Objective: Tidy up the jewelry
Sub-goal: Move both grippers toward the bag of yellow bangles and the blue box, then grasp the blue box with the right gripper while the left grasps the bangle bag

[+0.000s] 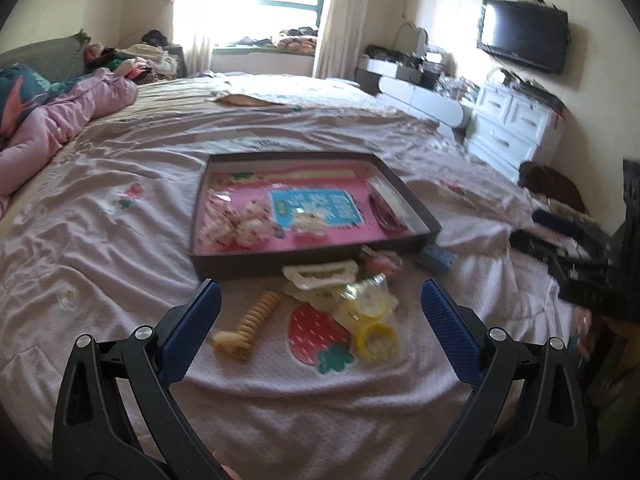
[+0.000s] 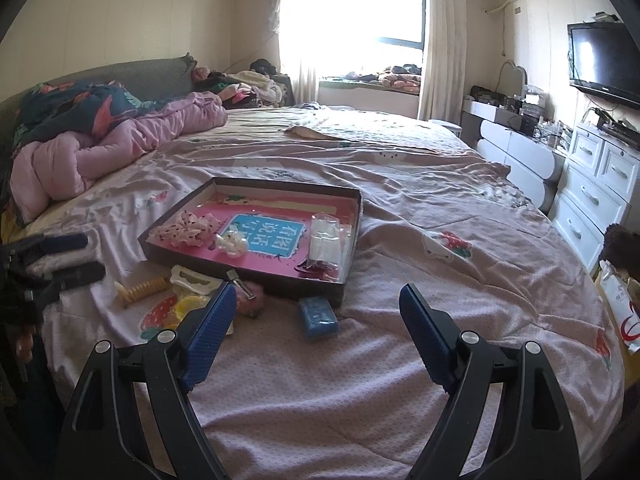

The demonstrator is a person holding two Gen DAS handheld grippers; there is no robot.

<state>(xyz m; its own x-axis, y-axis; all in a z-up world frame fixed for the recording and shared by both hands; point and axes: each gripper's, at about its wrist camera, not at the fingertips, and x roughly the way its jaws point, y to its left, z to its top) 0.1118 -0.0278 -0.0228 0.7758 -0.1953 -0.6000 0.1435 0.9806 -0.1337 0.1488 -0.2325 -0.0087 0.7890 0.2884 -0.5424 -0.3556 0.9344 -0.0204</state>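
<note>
A shallow dark box (image 1: 304, 266) (image 2: 240, 270) with a pink lining lies on the bed. It holds a pink spotted scrunchie (image 1: 236, 224) (image 2: 188, 232), a pearly piece (image 2: 232, 245) and a clear packet (image 2: 326, 236). In front of it lie a beige spiral hair clip (image 1: 250, 326) (image 2: 138, 290), white hair clips (image 1: 320, 276), yellow rings in a clear bag (image 1: 370, 316), a pink fluffy clip (image 2: 250, 300) and a small blue box (image 2: 318, 316) (image 1: 436, 260). My left gripper (image 1: 320, 302) is open above the loose pieces. My right gripper (image 2: 316, 304) is open just above the blue box.
The pink bedsheet (image 2: 400, 208) is wrinkled. A pink quilt (image 2: 120, 148) is heaped at the left. White drawers (image 2: 600, 192) and a TV (image 2: 604, 60) stand at the right. The right gripper shows at the right edge of the left wrist view (image 1: 592, 264).
</note>
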